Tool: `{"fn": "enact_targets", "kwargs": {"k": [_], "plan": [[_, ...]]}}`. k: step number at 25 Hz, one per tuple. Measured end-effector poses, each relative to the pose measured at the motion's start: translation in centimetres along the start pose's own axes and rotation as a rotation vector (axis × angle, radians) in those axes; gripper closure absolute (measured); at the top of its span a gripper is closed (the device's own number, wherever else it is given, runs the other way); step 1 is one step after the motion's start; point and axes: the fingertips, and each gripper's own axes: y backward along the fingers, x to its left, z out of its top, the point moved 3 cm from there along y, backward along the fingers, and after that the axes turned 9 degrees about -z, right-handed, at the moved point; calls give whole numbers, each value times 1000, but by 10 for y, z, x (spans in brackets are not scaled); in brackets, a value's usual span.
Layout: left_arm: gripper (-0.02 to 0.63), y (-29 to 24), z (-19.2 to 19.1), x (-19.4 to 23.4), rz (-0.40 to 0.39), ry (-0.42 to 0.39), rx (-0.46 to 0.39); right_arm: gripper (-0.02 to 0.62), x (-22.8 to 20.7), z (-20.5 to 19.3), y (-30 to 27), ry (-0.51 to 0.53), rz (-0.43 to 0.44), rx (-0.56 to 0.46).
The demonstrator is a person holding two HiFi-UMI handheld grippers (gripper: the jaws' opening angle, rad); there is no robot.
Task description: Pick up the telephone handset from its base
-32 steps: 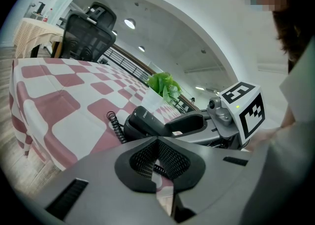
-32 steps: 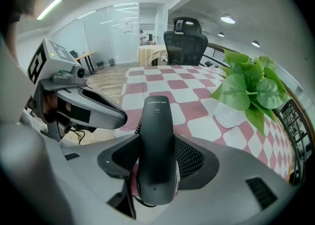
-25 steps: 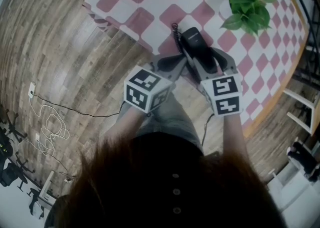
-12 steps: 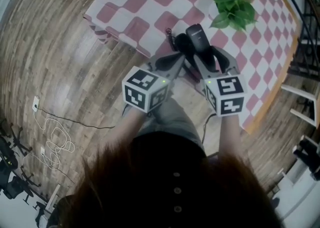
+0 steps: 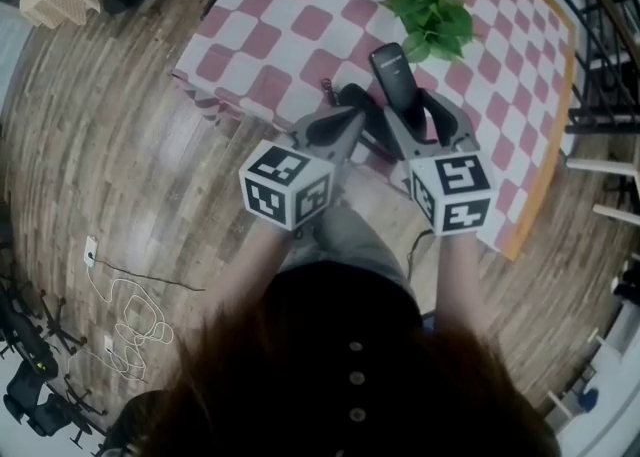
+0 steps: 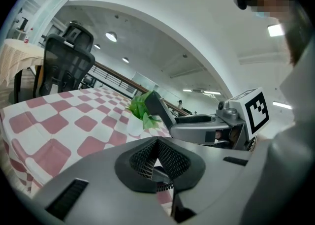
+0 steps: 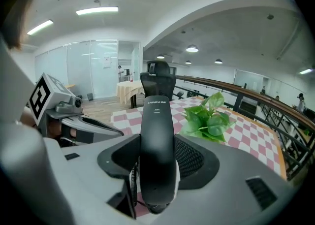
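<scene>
Head view looks steeply down; gripper views level, sharing handset (image 7: 157,155) and plant (image 7: 206,120).

The phone base (image 5: 353,102) sits mostly hidden behind the left gripper (image 5: 343,120). The handset (image 5: 389,70) vanishes at its lower end between the right gripper's (image 5: 420,113) jaws, and the plant's (image 5: 432,5) leaves mostly cover its pot (image 6: 134,128) from above.

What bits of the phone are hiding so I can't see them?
- Telephone base: head view, mostly covered by the left gripper and the right gripper.
- Cord: head view, only a small curl shows; the rest runs behind the grippers.
- Handset: right gripper view, lower end tucked down between the jaws, and its far side faces away.
</scene>
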Motion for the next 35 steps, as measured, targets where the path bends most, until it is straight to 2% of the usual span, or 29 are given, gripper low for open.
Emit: {"fn": "enact_targets", "kwargs": {"k": [4, 20, 35], "plan": [[601, 0, 15, -13, -35, -43, -9, 368, -3, 12, 15, -73, -6, -58], [600, 8, 59, -53, -122, -164, -74, 368, -8, 32, 64, -162, -79, -202], [600, 7, 61, -71, -170, -186, -83, 368, -21, 20, 97, -331, -90, -336]]}}
